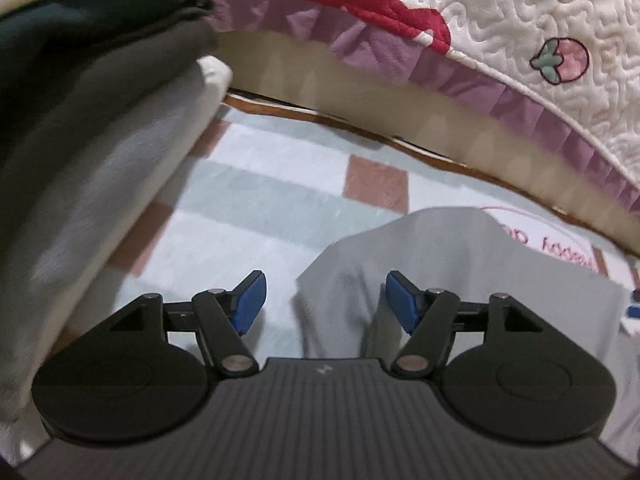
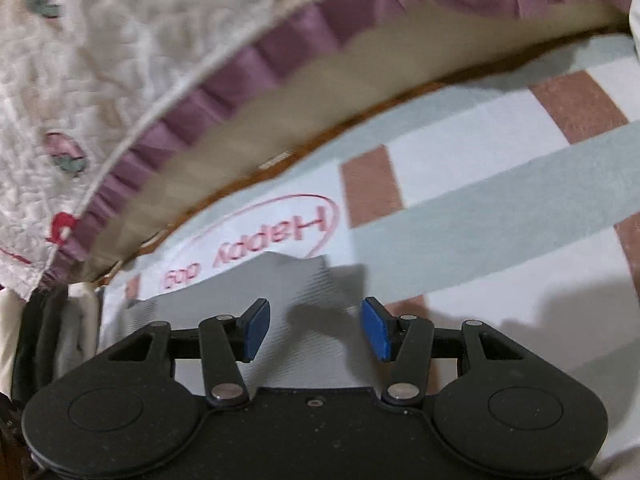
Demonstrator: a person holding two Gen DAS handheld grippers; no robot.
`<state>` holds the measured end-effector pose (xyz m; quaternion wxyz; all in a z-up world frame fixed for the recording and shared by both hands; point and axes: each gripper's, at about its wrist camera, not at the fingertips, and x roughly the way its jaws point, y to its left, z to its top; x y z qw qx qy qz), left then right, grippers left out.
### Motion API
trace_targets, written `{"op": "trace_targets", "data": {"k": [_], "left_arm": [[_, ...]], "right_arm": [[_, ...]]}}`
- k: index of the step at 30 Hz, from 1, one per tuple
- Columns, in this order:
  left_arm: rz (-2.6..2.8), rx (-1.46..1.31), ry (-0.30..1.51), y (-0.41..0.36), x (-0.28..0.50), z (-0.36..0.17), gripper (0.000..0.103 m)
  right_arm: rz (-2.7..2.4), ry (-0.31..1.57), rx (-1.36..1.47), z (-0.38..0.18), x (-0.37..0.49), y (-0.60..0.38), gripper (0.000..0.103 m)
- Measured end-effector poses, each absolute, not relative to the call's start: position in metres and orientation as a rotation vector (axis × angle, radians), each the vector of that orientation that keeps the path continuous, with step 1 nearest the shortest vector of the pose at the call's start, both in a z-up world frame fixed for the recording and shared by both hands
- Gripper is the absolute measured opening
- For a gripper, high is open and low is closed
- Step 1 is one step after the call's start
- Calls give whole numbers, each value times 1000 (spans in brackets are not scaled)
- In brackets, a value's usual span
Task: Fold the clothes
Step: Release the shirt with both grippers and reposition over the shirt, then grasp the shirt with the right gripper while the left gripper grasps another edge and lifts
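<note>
A light grey garment [image 1: 460, 264] lies flat on a checked sheet [image 1: 256, 200]. In the left wrist view my left gripper [image 1: 324, 300] hovers over the garment's left edge, its blue pads [image 1: 250, 300] wide apart with nothing pressed between them. In the right wrist view the same grey garment [image 2: 256, 292] shows its far right corner below and between the fingers. My right gripper [image 2: 316, 328] is open over that corner, blue pads [image 2: 376, 328] apart and gripping nothing.
A stack of folded clothes [image 1: 92, 128], dark green on top, then grey and white, sits at the left. A quilted white bedspread [image 1: 520, 12] with a purple ruffle and a strawberry motif hangs along the far side. The sheet bears a pink "Happy dog" print [image 2: 260, 240].
</note>
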<state>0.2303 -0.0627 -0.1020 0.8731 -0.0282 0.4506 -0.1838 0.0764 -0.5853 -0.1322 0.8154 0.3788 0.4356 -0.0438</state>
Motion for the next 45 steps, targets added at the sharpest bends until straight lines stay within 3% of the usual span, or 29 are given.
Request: {"op": "trace_targets", "data": {"k": [7,10,11,12,13,14,18,22,28,31,33,34,36,41,42,45], "left_arm": [[-397,-137,993,-81,264,-124,67],[-324,-132,975,-94,274,-132,68],[-361,-139,1001,-98,276,-138,62],[-393,-146,1023,-102,278,-142,32],[-407,-152,1032,-104,275,-144,18],[-415,-155,1031,-105,271,-145,16],[-397,-67,875,-98,226,-111,11],[-519,-217,816,-34,141,-70,11],[-465,-167,1104,19,79,-111,11],[-484,-142,1098,25,77,-106,13],[-498,-135,1041,26,75,-95,15],[-513,-148,1019,26,74,-91,18],[-547,-196,1016,30,77,-90,34],[-518,-260,1045,36,87,-101,44],[-504,-264,1049,37,89,-102,47],[-501,-275,1075,38,95,-110,57]], "right_arm": [[29,972,940,-166,97,-587,57],[12,977,817,-159,99,-566,56],[7,963,780,-155,101,-560,56],[9,947,757,-153,103,-557,54],[14,931,728,-152,105,-552,49],[56,942,694,-149,107,-544,6],[290,868,528,-107,71,-496,7],[449,863,413,-82,-18,-456,7],[337,1220,334,-128,-81,-442,8],[311,1234,376,-124,-85,-446,15],[298,1197,388,-112,-80,-449,30],[289,1171,388,-105,-77,-451,35],[272,1097,441,-92,-71,-458,44],[210,973,628,-91,-53,-472,54],[195,970,658,-96,-48,-469,59],[129,1007,751,-119,-28,-467,62]]}}
